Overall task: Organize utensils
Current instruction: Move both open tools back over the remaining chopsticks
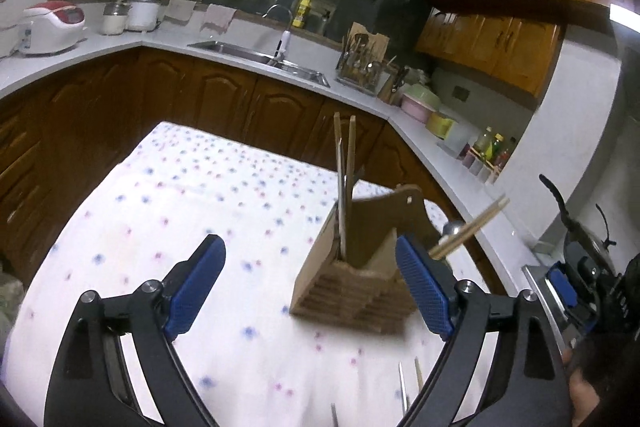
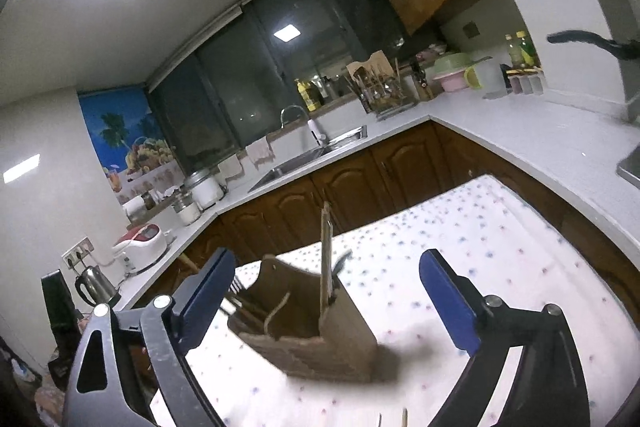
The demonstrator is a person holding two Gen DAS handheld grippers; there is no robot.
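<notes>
A brown wooden utensil holder (image 1: 360,267) stands on the flowered tablecloth (image 1: 160,227); it also shows in the right wrist view (image 2: 316,335). Chopsticks and a metal utensil (image 1: 346,179) stand upright in it. More chopsticks and a spoon (image 1: 464,231) stick out behind its right side. My left gripper (image 1: 310,287) is open and empty, its right finger close to the holder. My right gripper (image 2: 328,299) is open and empty around the holder. Tips of loose utensils (image 1: 408,387) lie at the table's near edge.
A white counter (image 1: 240,47) with a sink (image 1: 260,57), a rice cooker (image 1: 52,27), a utensil rack (image 1: 362,67) and bottles wraps around behind the table. Brown cabinets stand below it. A kettle (image 2: 94,283) is at the left in the right wrist view.
</notes>
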